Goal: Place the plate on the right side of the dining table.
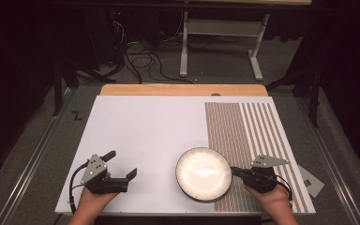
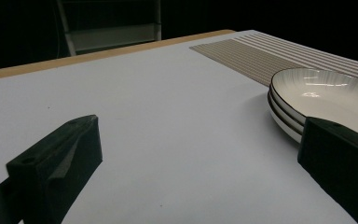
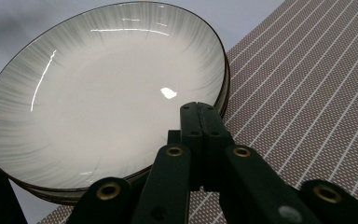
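A stack of shallow white plates (image 1: 203, 173) with dark rims sits at the near middle of the white board, its right edge on the striped placemat (image 1: 248, 126). My right gripper (image 1: 234, 171) is shut, jaws pressed together with nothing between them, tips at the stack's right rim. In the right gripper view the closed tips (image 3: 200, 109) overlap the rim of the plates (image 3: 98, 93); I cannot tell whether they touch. My left gripper (image 1: 120, 163) rests open on the board, left of the stack. Its view shows the wide jaws (image 2: 203, 128) empty and the plates (image 2: 326, 93) at right.
The white board (image 1: 145, 131) lies on a wooden table whose far edge (image 1: 183, 89) shows beyond it. A small grey plate (image 1: 311, 180) lies off the board's right side. A white table frame (image 1: 183, 47) and cables stand on the floor behind.
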{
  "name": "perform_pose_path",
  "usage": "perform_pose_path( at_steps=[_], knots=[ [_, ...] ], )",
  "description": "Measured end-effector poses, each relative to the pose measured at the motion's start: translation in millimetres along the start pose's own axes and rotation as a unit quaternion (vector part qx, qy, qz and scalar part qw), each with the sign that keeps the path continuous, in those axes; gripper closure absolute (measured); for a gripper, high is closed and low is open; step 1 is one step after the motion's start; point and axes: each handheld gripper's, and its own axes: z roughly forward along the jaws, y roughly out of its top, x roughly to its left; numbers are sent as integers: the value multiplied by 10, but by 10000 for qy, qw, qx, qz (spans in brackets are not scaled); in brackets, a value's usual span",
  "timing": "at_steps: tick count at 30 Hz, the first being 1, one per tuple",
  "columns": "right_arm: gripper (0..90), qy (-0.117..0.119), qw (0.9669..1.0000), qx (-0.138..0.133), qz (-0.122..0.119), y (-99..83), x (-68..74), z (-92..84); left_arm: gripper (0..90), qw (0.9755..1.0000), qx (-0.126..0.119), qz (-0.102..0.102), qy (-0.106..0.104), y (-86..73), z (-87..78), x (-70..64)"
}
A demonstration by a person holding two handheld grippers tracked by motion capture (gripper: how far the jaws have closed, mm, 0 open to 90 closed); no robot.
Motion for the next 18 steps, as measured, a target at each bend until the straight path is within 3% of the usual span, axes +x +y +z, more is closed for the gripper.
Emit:
perform_pose_path(
  at_steps=[18],
  knots=[
    [900, -23, 10000, 28, -9, -2, 0, 17, 2, 10000, 16, 12, -16, -1, 5, -2]
  ],
)
